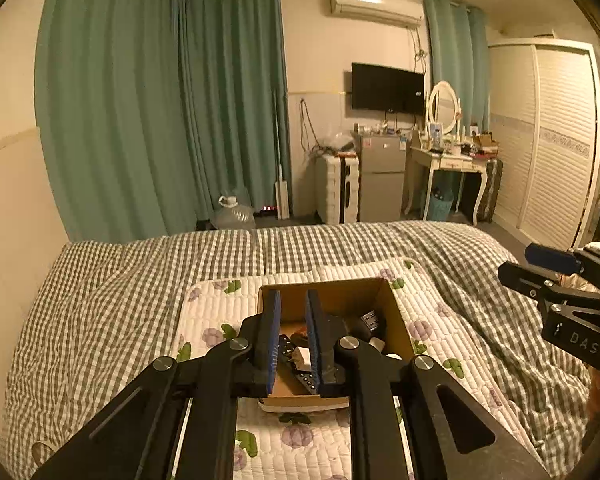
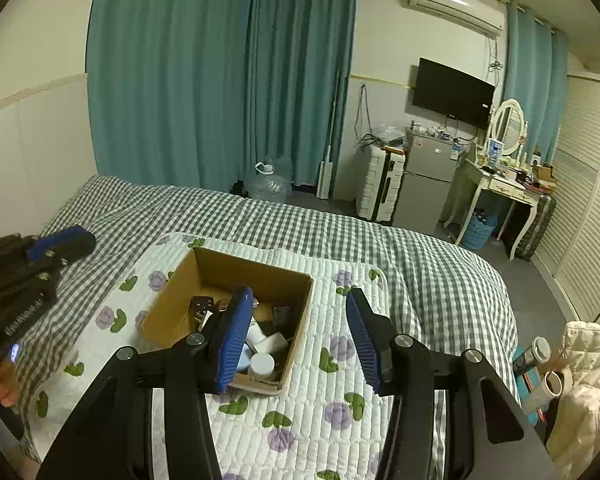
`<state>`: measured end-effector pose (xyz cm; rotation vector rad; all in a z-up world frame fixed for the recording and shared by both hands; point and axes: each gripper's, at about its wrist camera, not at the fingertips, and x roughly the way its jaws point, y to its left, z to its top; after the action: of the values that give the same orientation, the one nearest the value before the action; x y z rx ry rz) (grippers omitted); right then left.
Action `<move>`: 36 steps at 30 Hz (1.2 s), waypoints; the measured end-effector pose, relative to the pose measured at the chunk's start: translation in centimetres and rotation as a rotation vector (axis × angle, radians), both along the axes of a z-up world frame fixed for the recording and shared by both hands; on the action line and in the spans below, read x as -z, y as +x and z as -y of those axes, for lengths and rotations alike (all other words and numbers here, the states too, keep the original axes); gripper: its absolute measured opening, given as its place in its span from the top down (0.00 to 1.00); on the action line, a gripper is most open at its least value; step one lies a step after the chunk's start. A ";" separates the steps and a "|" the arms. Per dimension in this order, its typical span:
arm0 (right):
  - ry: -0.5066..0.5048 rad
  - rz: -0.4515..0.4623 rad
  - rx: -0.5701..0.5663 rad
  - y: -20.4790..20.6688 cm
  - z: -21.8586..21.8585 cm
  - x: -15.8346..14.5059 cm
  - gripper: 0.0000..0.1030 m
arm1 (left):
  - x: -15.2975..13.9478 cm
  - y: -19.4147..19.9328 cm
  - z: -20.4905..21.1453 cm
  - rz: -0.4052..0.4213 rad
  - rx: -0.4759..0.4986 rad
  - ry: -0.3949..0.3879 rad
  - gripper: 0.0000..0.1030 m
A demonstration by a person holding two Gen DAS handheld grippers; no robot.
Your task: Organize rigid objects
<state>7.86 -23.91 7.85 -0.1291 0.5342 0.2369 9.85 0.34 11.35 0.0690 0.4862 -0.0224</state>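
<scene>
An open cardboard box (image 1: 396, 308) (image 2: 168, 304) sits on a white quilted mat with purple flowers (image 1: 220, 312) (image 2: 324, 392) on the bed. Inside lie several small items: a black remote (image 1: 300, 372), a white adapter (image 1: 302, 356), white jars (image 2: 262, 362) and dark pieces (image 2: 202, 304). My left gripper (image 1: 293, 298) hangs over the box, jaws a small gap apart, empty. My right gripper (image 2: 298, 300) is wide open and empty over the box's right rim. Each gripper shows at the edge of the other view (image 1: 556, 264) (image 2: 60, 244).
The bed has a grey checked cover (image 1: 120, 280) (image 2: 420, 248). Beyond it stand green curtains (image 1: 140, 100), a water jug (image 2: 266, 184), a suitcase (image 1: 338, 188), a small fridge (image 1: 382, 176), a dressing table (image 1: 448, 160) and a wardrobe (image 1: 556, 140). Cups (image 2: 540, 350) stand at the right bedside.
</scene>
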 end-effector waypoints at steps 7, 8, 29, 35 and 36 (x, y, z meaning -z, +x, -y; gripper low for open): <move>0.099 0.022 0.035 -0.7 0.8 3.9 0.53 | 2.8 -1.3 0.0 0.051 0.013 0.011 0.75; 0.105 0.022 0.039 -0.3 0.6 4.6 0.53 | 3.4 -1.1 0.0 0.049 0.017 0.009 0.75; 0.099 0.114 0.088 0.5 -0.9 12.7 0.00 | 10.7 -1.0 -1.7 0.064 -0.056 -0.029 0.17; 0.138 0.060 0.102 0.7 -0.4 13.6 0.00 | 11.8 -1.1 -1.7 0.065 -0.061 0.009 0.17; 0.130 0.063 0.102 0.7 -0.5 13.8 0.00 | 12.0 -1.1 -1.7 0.064 -0.061 0.015 0.17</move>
<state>8.60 -23.46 -5.94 0.0173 0.4598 0.1668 8.78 2.02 -0.63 0.0698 0.4242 0.0431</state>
